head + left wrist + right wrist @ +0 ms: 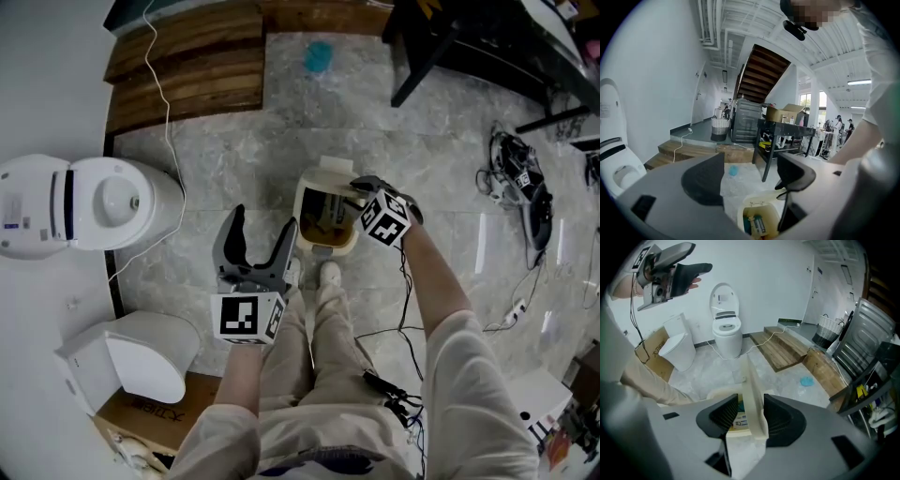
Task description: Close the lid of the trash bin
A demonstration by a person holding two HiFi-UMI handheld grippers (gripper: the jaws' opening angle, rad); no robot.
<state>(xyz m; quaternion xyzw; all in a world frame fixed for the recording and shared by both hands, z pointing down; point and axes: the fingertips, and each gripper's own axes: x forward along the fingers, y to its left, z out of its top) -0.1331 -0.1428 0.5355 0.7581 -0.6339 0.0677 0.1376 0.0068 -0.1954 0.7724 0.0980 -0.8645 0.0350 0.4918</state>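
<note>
A cream trash bin stands on the marble floor in front of the person's shoe, with rubbish showing inside it. Its lid is raised at the far side. In the right gripper view the lid runs edge-on between the jaws of my right gripper. The right pad lies against it and a thin slit shows at the left pad. In the head view, my right gripper reaches the lid from the right. My left gripper hangs open and empty left of the bin, which the left gripper view shows as the bin below its jaws.
A white toilet stands at the left, with a white pedal bin and a cardboard box nearer me. Wooden steps, a blue object and black table legs lie beyond. Cables sprawl at the right.
</note>
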